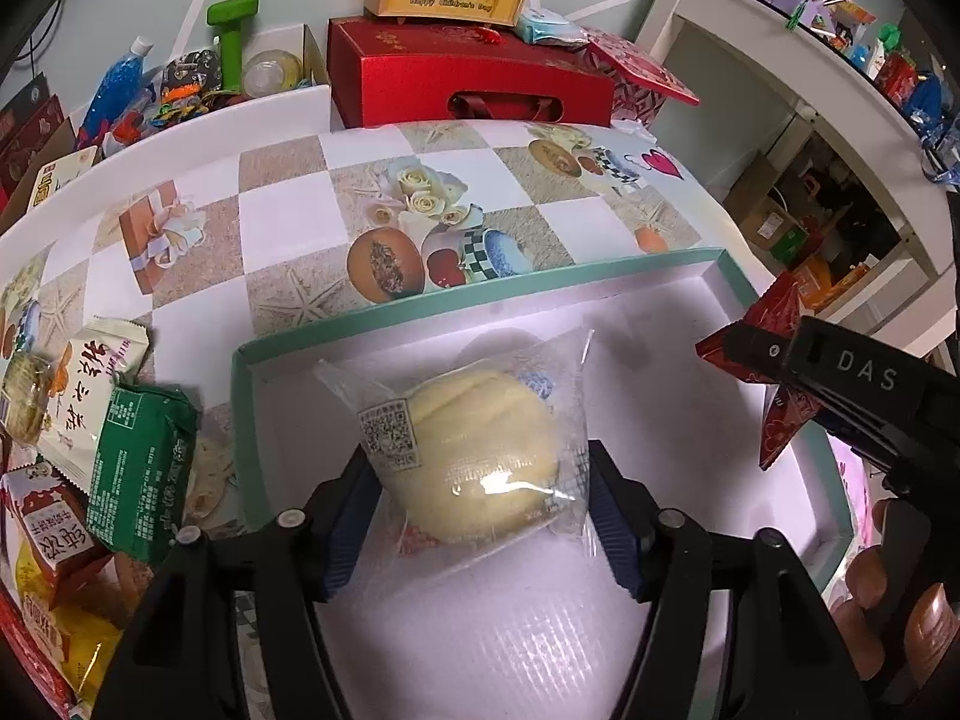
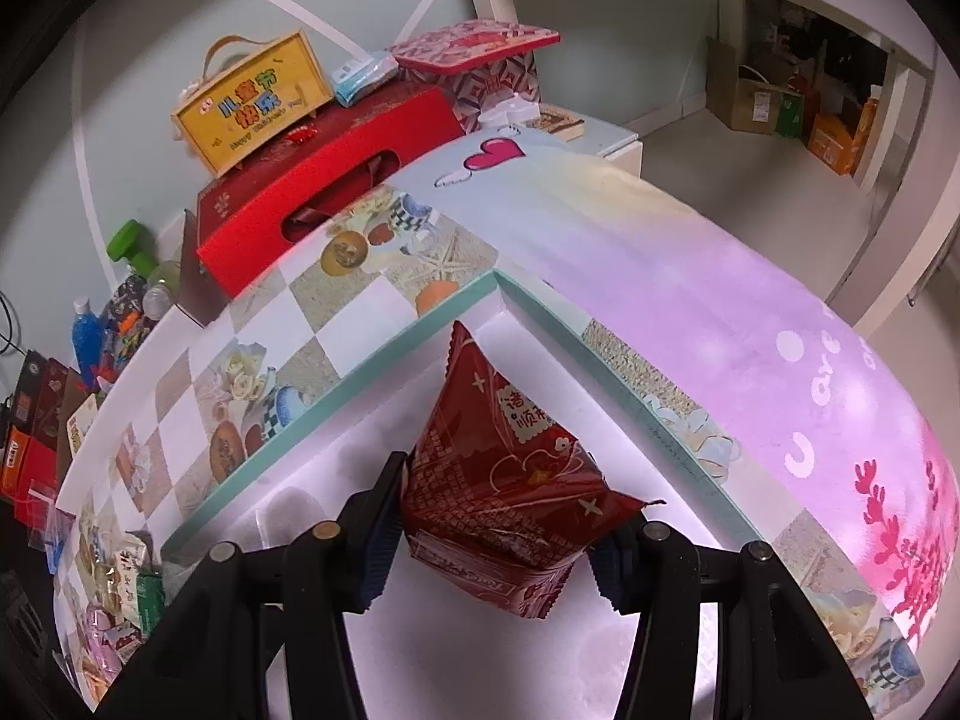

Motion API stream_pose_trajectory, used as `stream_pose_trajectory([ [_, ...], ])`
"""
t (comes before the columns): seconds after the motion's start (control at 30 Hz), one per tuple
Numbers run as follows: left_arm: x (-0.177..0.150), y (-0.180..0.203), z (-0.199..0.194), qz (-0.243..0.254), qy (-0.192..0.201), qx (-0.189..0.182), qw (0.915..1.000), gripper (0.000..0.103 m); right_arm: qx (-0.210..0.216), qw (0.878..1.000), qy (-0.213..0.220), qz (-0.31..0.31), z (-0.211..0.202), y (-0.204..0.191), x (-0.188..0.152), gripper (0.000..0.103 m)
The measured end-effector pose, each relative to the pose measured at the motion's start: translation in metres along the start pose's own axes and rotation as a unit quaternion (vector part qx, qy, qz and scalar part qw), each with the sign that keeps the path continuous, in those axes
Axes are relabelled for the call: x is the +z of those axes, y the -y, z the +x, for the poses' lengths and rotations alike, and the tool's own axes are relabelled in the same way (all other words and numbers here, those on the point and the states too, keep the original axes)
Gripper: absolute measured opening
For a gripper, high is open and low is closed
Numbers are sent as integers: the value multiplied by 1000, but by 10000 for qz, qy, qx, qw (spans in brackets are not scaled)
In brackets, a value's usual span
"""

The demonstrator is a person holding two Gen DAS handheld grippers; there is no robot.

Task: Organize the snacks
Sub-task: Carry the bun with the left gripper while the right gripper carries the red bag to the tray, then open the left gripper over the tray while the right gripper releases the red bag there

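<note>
Left claw [image 1: 480,495], pads parted beside a wrapped bun [image 1: 474,450], hangs over a white box [image 1: 729,276]; right claw [image 2: 495,531] grips a red pouch [image 2: 510,480].

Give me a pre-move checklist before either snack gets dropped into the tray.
1. Wrapped bun over the teal-rimmed tray: ok.
2. Left gripper pads off the bun: cannot tell; the jaws stand wide at its wrapper's edges.
3. Right gripper clamping the red snack pouch: ok.
4. Pouch over the tray: ok.
5. Tray floor beneath the pouch free: ok.
6. Grippers apart from each other: ok.
</note>
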State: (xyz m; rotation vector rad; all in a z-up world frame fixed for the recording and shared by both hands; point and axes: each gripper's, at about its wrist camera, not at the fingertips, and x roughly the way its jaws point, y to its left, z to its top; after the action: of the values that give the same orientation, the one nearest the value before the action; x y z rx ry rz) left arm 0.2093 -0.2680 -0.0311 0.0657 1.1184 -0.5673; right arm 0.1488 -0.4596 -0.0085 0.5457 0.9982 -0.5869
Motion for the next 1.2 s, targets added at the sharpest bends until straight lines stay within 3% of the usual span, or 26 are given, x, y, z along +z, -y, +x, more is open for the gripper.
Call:
stream_pose_trajectory([
  [0.13, 0, -1, -4, -37, 51, 35, 10000, 84, 41, 10000, -74, -12, 3, -1, -1, 58],
  [0.3, 1, 1, -14, -4, 123, 64, 9999, 90, 67, 10000, -33, -29, -4, -4, 1, 63],
  [0.63, 5, 4, -33, 30, 306, 101, 9995, 90, 61, 9999, -29, -159, -20, -10, 1, 64],
  [0.7, 6, 1, -37, -42, 362, 224, 9991, 91, 83, 9998, -41, -185, -21, -10, 1, 75],
  [0.77, 6, -4, -40, -142, 443, 318, 9984, 99, 103, 9997, -30, -203, -22, -11, 1, 78],
  [0.83, 7, -12, -45, -281, 569, 436, 9970, 100, 106, 9997, -64, -204, -21, -11, 0, 79],
  [1.07, 8, -31, -44, -487, 687, 1044, 9910, 100, 102, 9997, -68, -198, -20, -11, 0, 103],
  [1.2, 6, -35, -43, -511, 702, 1214, 9888, 101, 46, 9997, 38, -225, -22, -11, 0, 103],
])
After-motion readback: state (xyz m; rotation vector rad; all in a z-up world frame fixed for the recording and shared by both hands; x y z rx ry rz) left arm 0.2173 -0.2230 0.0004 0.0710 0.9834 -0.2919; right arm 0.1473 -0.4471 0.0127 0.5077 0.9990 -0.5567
